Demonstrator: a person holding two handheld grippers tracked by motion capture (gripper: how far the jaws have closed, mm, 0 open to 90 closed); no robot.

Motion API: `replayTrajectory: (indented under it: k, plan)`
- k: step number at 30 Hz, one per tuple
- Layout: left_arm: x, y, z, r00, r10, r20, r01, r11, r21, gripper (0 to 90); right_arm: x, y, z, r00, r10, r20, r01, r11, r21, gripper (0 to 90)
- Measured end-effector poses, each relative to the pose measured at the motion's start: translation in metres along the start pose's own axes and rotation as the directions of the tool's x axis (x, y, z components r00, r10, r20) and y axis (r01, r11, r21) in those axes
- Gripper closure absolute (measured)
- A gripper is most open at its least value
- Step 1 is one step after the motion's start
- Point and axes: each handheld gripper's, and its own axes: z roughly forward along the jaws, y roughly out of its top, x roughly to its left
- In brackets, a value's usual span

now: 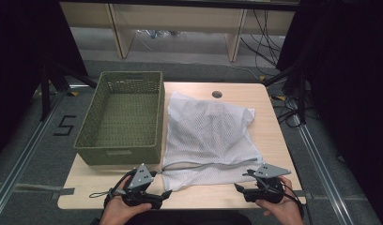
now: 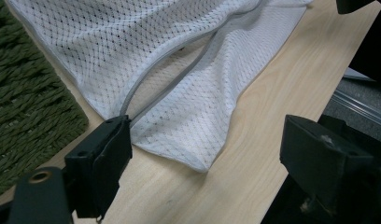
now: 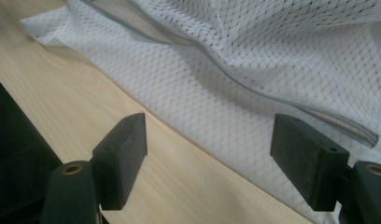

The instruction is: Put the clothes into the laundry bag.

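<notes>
A white mesh bag (image 1: 208,136) lies flat on the light wooden table (image 1: 269,140), with a grey zipper seam (image 1: 199,164) running across its near end. My left gripper (image 1: 160,183) rests at the bag's near left corner, open. In the left gripper view the left gripper (image 2: 207,140) straddles that corner of the mesh bag (image 2: 156,46), one jaw touching the seam (image 2: 151,74). My right gripper (image 1: 243,180) sits open at the near right corner. In the right gripper view the right gripper (image 3: 212,140) spans the edge of the mesh bag (image 3: 254,56).
An empty green woven basket (image 1: 119,154) stands on the table's left half, right beside the bag; its side is the green weave (image 2: 25,102). A round cable hole (image 1: 217,94) sits at the table's far edge. Wooden shelving and cables lie beyond.
</notes>
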Motion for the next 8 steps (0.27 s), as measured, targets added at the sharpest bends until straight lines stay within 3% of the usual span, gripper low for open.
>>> replayTrajectory:
  k: [2,3,4,6,8]
  plan:
    - [0.0002,0.0003,-0.0003,0.9999,0.015,-0.007,-0.014,0.9996,0.024,16.6,-0.0003,-0.0002,0.0001,1.0000,0.005,-0.003,-0.005,1.000,0.003,28.4]
    - [-0.0025,0.0000,0.0017,0.9999,-0.010,0.000,0.010,0.9999,-0.001,16.6,-0.0004,-0.0003,0.0002,1.0000,0.005,-0.001,-0.005,1.000,0.004,28.4]
    - [-0.0016,0.0001,0.0011,0.9999,0.011,-0.009,-0.011,0.9998,0.016,16.6,-0.0003,-0.0003,0.0003,1.0000,0.004,0.000,-0.004,1.000,0.003,28.4]
    - [-0.0026,0.0002,0.0027,0.9999,-0.011,0.003,0.011,0.9999,0.003,16.6,0.0004,-0.0003,0.0003,1.0000,0.006,0.000,-0.006,1.000,0.004,28.4]
    - [0.0007,0.0011,0.0007,0.9998,0.016,-0.007,-0.016,0.9994,0.030,16.7,0.0000,-0.0001,0.0017,0.9998,-0.001,-0.022,0.001,1.000,0.009,28.4]
